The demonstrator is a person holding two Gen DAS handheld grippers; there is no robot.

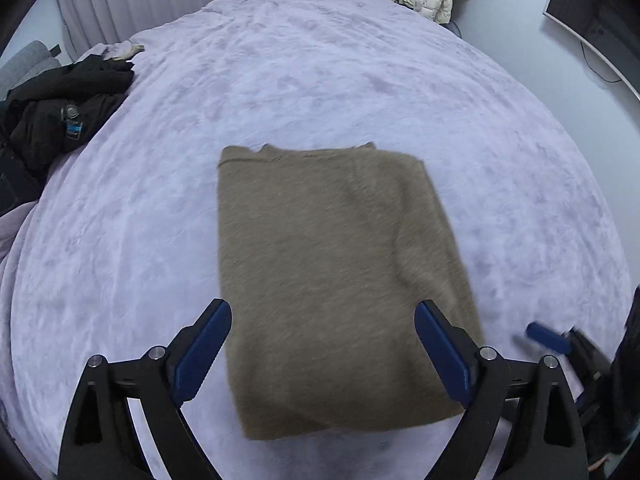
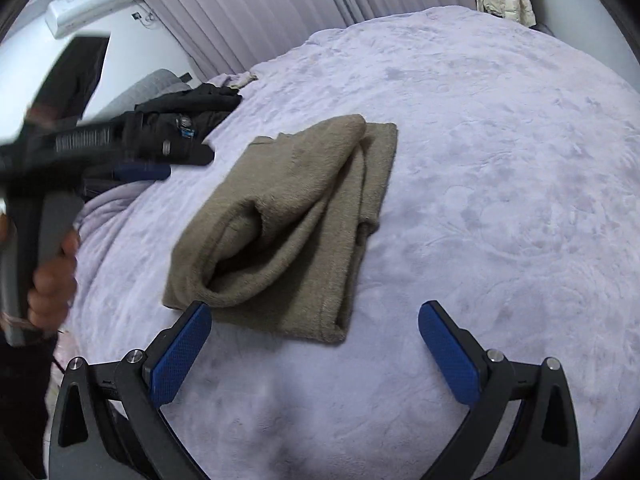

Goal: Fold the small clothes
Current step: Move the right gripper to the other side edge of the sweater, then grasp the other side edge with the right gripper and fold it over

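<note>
Fingers of left gripper and right gripper spread wide, seemingly holding nothing; fuzzy tan garment lies folded on plush lilac blanket.

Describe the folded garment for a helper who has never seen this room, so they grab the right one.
Start at the big lavender blanket covering the bed. Near its middle lies a folded garment, a flat rectangle of fuzzy olive-brown knit. Unlike the crumpled black clothes heaped at the blanket's edge, it is tidy, lighter in colour and alone.

Right tongs blurred, cut by the edge; black clothes half cropped.
</note>
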